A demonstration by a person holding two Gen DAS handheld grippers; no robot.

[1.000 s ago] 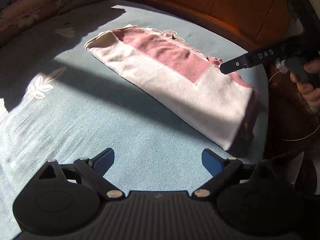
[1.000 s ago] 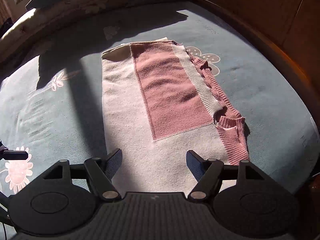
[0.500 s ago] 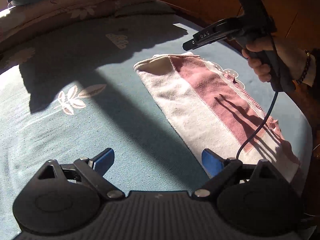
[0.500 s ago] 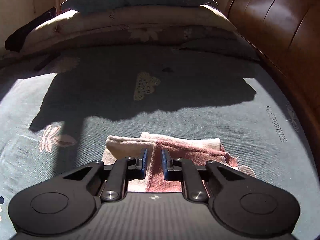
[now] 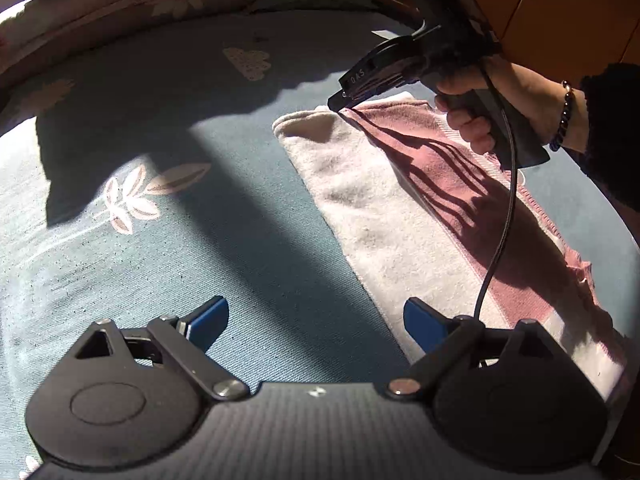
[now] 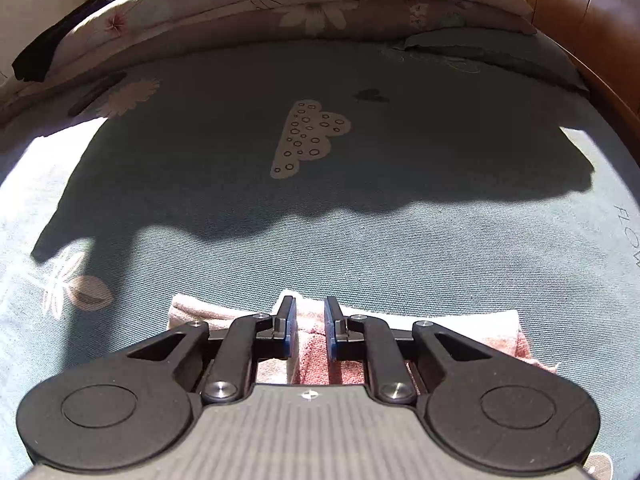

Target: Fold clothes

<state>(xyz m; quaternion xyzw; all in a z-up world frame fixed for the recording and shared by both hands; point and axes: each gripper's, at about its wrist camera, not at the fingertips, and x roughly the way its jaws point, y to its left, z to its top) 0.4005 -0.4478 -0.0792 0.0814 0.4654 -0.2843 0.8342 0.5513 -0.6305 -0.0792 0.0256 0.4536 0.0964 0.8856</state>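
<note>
In the left wrist view the left gripper (image 5: 316, 320) hangs wide apart and empty over the bed (image 5: 160, 240), while the folded sweater (image 5: 400, 220) lies lengthwise, running from near right to far left. In the right wrist view the right gripper (image 6: 310, 332) is nearly closed at the sweater's far edge; whether it pinches cloth I cannot tell. Take every layer, then lift evenly.

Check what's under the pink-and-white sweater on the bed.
The sweater lies folded on the blue floral bedsheet, which shows all around it. The right gripper meets its far edge. Anything beneath or between the folds is hidden.
</note>
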